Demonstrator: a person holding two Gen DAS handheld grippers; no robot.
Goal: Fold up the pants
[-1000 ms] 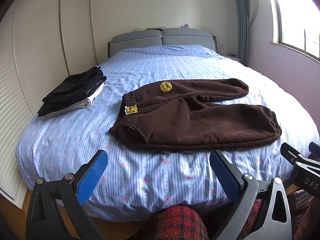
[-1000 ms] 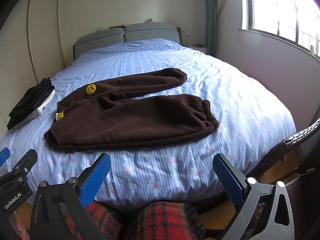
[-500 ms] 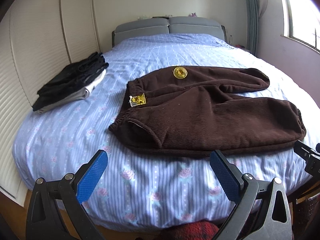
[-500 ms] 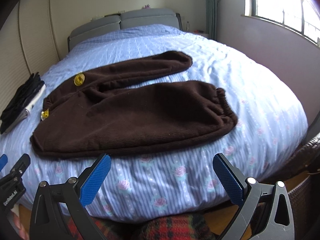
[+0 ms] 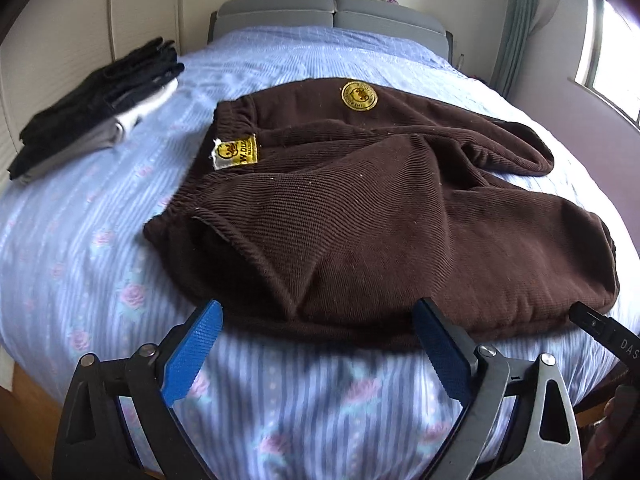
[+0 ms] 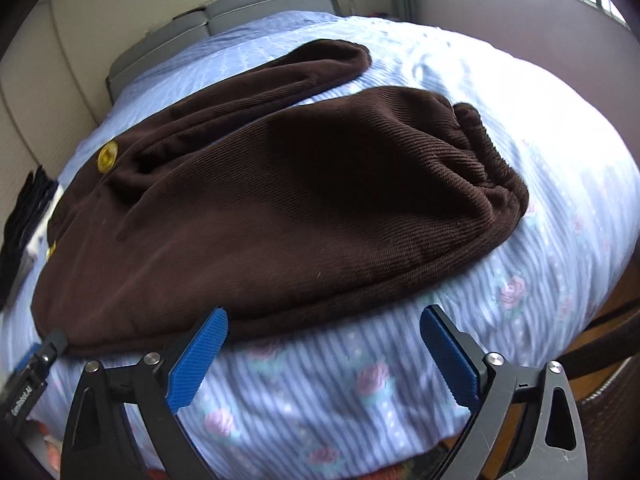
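Nearest the left wrist camera, the left gripper (image 5: 318,354) hangs over the near edge of the bed (image 5: 80,248), its two blue fingers (image 5: 192,354) spread wide with nothing between them. Their tips sit just short of the near hem of the pants (image 5: 380,220); whether they touch the cloth cannot be told. At 3 o'clock in that view, the black tip of the right gripper (image 5: 604,334) pokes in just beside the pants' near edge.

From the right wrist view, the right gripper (image 6: 324,354) likewise has its blue fingers (image 6: 198,360) spread apart and empty, poised at the near hem of the pants (image 6: 280,216).

The brown corduroy pants lie flat on the blue striped, rose-printed sheet. Their long axis runs left to right across the bed: the waistband (image 5: 224,128) points toward 9 o'clock, the gathered cuff (image 6: 492,172) toward 3 o'clock. The two legs are splayed apart, the farther one angling off toward 1 o'clock. A yellow label (image 5: 236,152) sits at the waistband and a round yellow patch (image 5: 359,96) beyond it.

Farther off at 10 o'clock, a stack of folded dark clothes (image 5: 100,104) lies well apart from the pants. The grey headboard (image 5: 332,14) stands at 12 o'clock.
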